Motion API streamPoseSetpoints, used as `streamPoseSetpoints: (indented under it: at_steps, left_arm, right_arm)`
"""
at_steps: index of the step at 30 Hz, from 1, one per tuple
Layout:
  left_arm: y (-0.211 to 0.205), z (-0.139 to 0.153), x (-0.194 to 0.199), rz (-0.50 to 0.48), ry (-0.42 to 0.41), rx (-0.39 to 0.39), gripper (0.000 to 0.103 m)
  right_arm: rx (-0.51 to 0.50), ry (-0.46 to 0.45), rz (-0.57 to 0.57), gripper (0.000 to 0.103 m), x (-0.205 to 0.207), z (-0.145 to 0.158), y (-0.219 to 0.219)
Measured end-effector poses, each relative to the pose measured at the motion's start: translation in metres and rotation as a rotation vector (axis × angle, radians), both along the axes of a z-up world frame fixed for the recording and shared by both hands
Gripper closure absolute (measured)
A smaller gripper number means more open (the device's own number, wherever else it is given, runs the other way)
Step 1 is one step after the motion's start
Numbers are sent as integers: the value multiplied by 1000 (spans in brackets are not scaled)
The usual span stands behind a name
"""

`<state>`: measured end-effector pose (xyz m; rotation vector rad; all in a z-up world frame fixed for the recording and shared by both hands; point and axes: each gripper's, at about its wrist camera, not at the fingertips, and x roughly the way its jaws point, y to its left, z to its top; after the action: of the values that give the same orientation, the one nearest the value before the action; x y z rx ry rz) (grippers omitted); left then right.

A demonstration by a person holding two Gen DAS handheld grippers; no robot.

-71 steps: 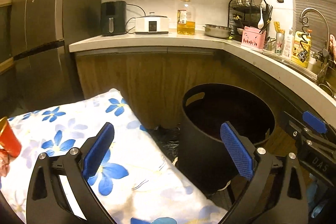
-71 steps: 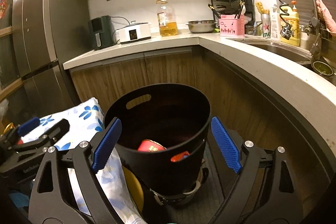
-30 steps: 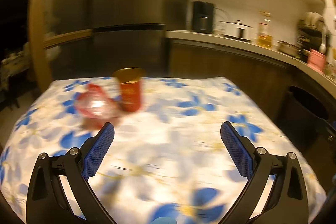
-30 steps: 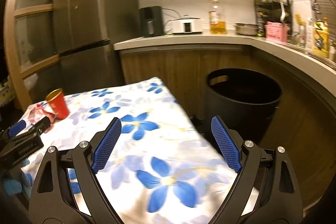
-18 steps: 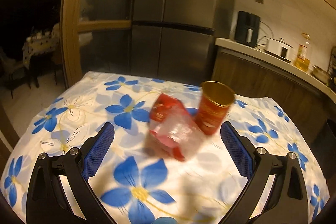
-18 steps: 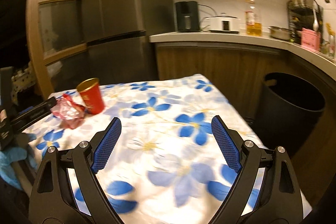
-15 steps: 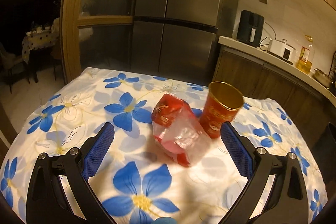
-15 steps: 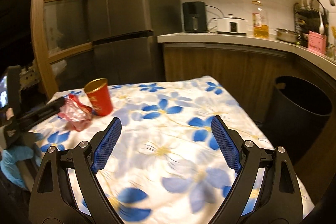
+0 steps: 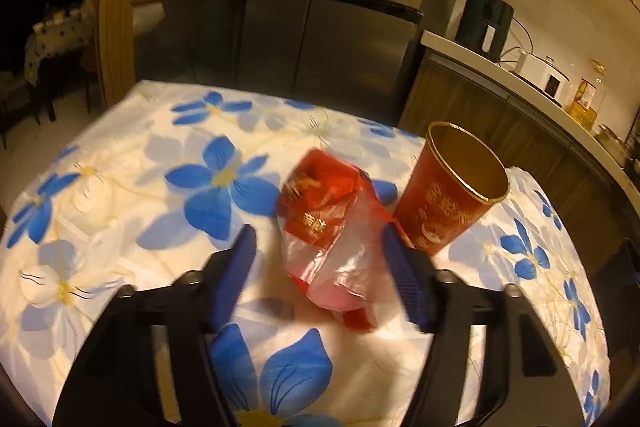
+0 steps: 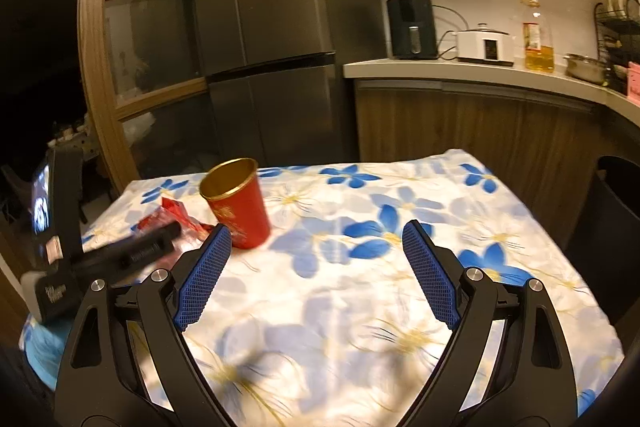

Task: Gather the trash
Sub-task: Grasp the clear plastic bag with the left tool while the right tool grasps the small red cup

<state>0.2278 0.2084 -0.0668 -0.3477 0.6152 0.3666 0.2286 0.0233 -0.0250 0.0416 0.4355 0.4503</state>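
**A:** Wrapper (image 9: 332,227), red and clear plastic, crumpled, is lying near the far left corner of the table (image 9: 120,187), just beside the red paper cup (image 9: 448,195). The left gripper (image 9: 320,279) is closing around it right now, with the wrapper sitting between the jaws; the right pad looks to be at the plastic, the left pad is not touching yet.

**B:** So how is that pinch best finished?

**A:** I'd say by keeping the jaws low and centred on the bulky red part, not just the thin clear film, which is likely to slip out. The right finger is passing very close to the cup, so it is worth watching that the cup is not getting knocked over.

**B:** And the right gripper (image 10: 316,275)?

**A:** It is hanging released, jaws wide, with nothing between them, over the middle of the table and facing the cup (image 10: 236,203). The bin (image 10: 616,211) is showing at the table's right edge, on the floor.

**B:** What is differing from half a second back?

**A:** The left jaws were spread fully then, well outside the wrapper; now they are standing about half as wide, and the wrapper is filling more of the left wrist view. In the right wrist view the cup is sitting closer to the middle.
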Motion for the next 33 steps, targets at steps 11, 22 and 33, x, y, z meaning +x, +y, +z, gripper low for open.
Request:
streamPoseSetpoints:
  at_steps: [11, 22, 33]
  left_arm:
    - [15, 4, -32, 47, -63, -66, 90]
    - [43, 5, -51, 186, -62, -71, 90]
    - [45, 0, -51, 180, -55, -78, 90]
  right_arm:
    - [5, 49, 87, 17, 30, -5, 63]
    - [-40, 85, 77, 17, 62, -22, 121]
    - [-20, 159, 59, 44, 86, -33, 128]
